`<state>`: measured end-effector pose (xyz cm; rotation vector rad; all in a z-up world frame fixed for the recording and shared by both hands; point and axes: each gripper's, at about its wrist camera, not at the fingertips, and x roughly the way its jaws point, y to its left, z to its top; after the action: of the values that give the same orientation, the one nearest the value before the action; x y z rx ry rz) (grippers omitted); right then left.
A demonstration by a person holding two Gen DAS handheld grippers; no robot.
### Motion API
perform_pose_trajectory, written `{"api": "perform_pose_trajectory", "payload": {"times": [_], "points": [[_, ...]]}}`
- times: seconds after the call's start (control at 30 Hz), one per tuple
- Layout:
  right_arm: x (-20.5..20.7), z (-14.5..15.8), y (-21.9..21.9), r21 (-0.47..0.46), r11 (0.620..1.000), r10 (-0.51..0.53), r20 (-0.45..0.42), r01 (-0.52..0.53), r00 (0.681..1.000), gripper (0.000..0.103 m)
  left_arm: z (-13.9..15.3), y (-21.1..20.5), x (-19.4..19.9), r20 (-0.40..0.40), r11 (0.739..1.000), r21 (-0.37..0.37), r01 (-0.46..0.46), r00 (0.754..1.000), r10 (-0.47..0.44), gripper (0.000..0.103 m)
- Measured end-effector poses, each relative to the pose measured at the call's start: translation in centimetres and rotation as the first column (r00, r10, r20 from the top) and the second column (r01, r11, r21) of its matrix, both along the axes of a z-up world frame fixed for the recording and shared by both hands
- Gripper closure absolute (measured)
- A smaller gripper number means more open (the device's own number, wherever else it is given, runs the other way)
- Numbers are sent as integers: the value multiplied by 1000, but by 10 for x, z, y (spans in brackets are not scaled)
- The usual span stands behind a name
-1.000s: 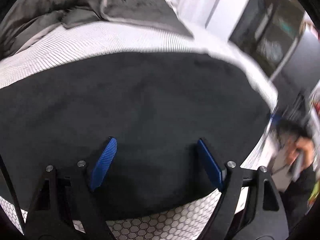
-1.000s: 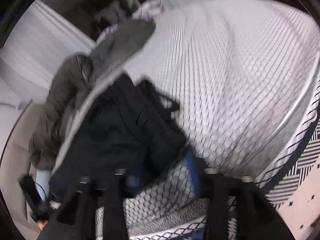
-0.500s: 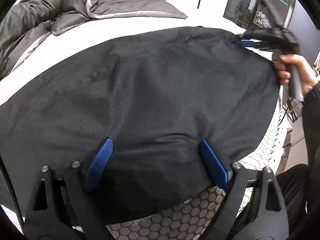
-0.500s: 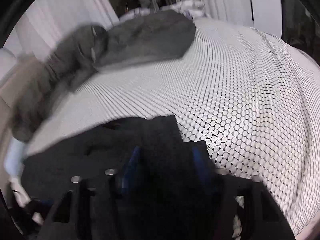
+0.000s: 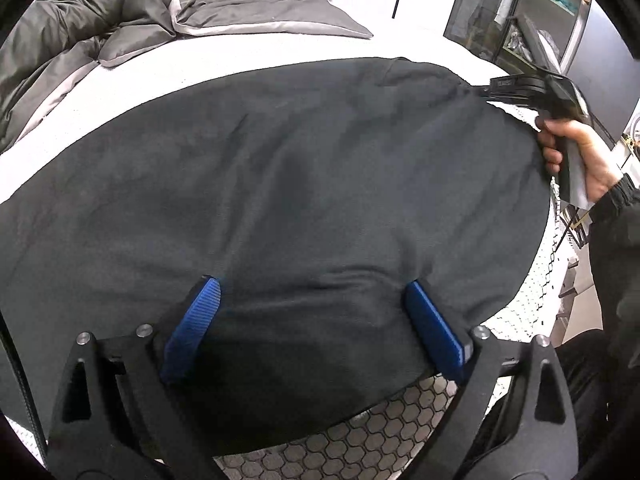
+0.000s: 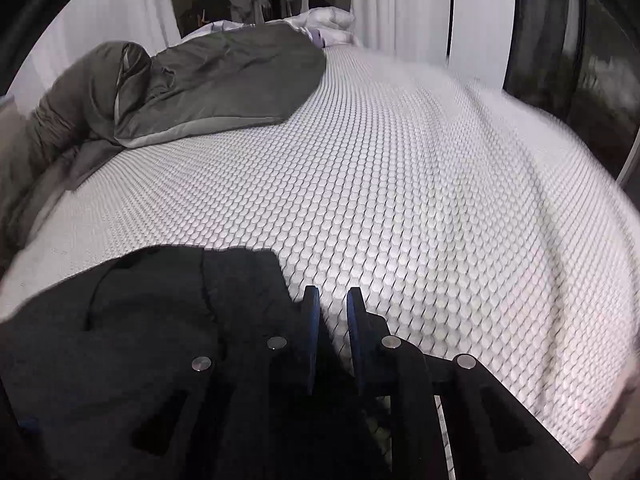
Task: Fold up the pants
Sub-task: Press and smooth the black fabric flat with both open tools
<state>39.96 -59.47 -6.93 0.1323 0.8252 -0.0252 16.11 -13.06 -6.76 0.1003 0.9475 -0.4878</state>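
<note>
Black pants [image 5: 280, 184] lie spread flat on the white honeycomb-patterned bed [image 5: 400, 436]. My left gripper [image 5: 316, 320] is open, its blue fingers [image 5: 192, 328] resting on the near edge of the pants. My right gripper [image 6: 332, 308] is nearly shut, at the right edge of the pants [image 6: 140, 320]; whether fabric is pinched between its fingers is not visible. The right gripper also shows in the left wrist view [image 5: 516, 88], held in a hand at the far right corner of the pants.
A grey duvet [image 5: 100, 32] is bunched at the back left of the bed, also seen in the right wrist view [image 6: 192, 84]. White pillows [image 6: 320, 24] lie behind it. A dark cabinet [image 5: 520, 12] stands to the right. Bare bed sheet [image 6: 420, 200] stretches ahead of the right gripper.
The right gripper's fingers have closed from wide apart to a narrow gap and it has moved to the pants' far right corner. The pants now lie flatter and wider. The left gripper stays open.
</note>
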Motion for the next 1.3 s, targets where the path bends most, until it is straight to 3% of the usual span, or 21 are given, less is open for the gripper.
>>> {"api": "perform_pose_trajectory", "payload": {"times": [0.03, 0.07, 0.13, 0.23, 0.27, 0.37, 0.43, 0.5, 0.57, 0.6, 0.7, 0.73, 0.8, 0.93, 1.07, 1.17, 1.23, 1.3], "points": [[-7, 9, 0, -9, 1000, 4, 35, -4, 999, 81, 3, 2, 0, 1, 1000, -1, -1, 1000, 1, 9], [-19, 21, 2, -37, 999, 16, 83, -13, 996, 67, 9, 5, -2, 11, 1000, -12, -4, 1000, 4, 10], [-52, 44, 13, -65, 994, 97, 175, -86, 980, 51, 21, 12, -4, 37, 999, -41, -15, 999, 17, 10], [-95, 55, 42, -84, 972, 234, 215, -220, 948, 43, 31, 22, 1, 51, 993, -112, -23, 998, 29, 9], [-103, 53, 50, -86, 964, 263, 212, -251, 941, 36, 30, 22, 5, 44, 993, -118, -29, 998, 34, 9], [-124, 30, 100, -74, 901, 434, 154, -427, 888, 35, 12, 13, 16, -3, 996, -74, -41, 999, 41, 9], [-130, 12, 139, -88, 836, 548, 93, -542, 831, 35, 1, 6, 17, -5, 1000, -13, -19, 1000, 19, 9], [-133, -10, 169, -176, 773, 620, 8, -609, 785, 34, 0, 4, 13, 7, 1000, 13, -1, 1000, 1, 9], [-133, -27, 169, -254, 758, 613, -41, -601, 789, 34, 0, 11, 13, -9, 1000, 12, 8, 1000, -8, 9], [-128, -33, 160, -256, 772, 593, -40, -582, 804, 34, 0, 15, 13, -17, 1000, 3, 11, 1000, -11, 8], [-114, -32, 97, -243, 880, 421, 3, -408, 907, 36, 0, 31, 12, -19, 1000, 17, 8, 1000, -8, 7], [-111, -32, 80, -214, 894, 405, 13, -394, 914, 45, 0, 36, 11, -10, 1000, 30, 2, 1000, -2, 7], [-109, -29, 61, -137, 904, 414, 40, -405, 910, 47, 0, 45, 10, -13, 999, 32, -5, 1000, 5, 7], [-124, -22, 86, -245, 884, 423, 56, -399, 904, 33, 14, 67, 5, 13, 999, 16, -44, 999, 44, 8], [-136, 7, 134, -173, 858, 506, 129, -483, 853, 24, 29, 70, 19, 53, 994, -76, -80, 995, 84, 8], [-128, -4, 173, -176, 826, 557, 110, -536, 823, 24, 22, 48, 40, 55, 997, -24, -73, 996, 75, 8], [-110, -25, 194, -199, 810, 564, 10, -551, 826, 24, 11, 30, 50, 61, 996, 54, -66, 996, 62, 9], [-100, -36, 200, -214, 810, 554, -28, -547, 832, 24, -5, 16, 53, 57, 986, 153, -66, 997, 58, 10]]}}
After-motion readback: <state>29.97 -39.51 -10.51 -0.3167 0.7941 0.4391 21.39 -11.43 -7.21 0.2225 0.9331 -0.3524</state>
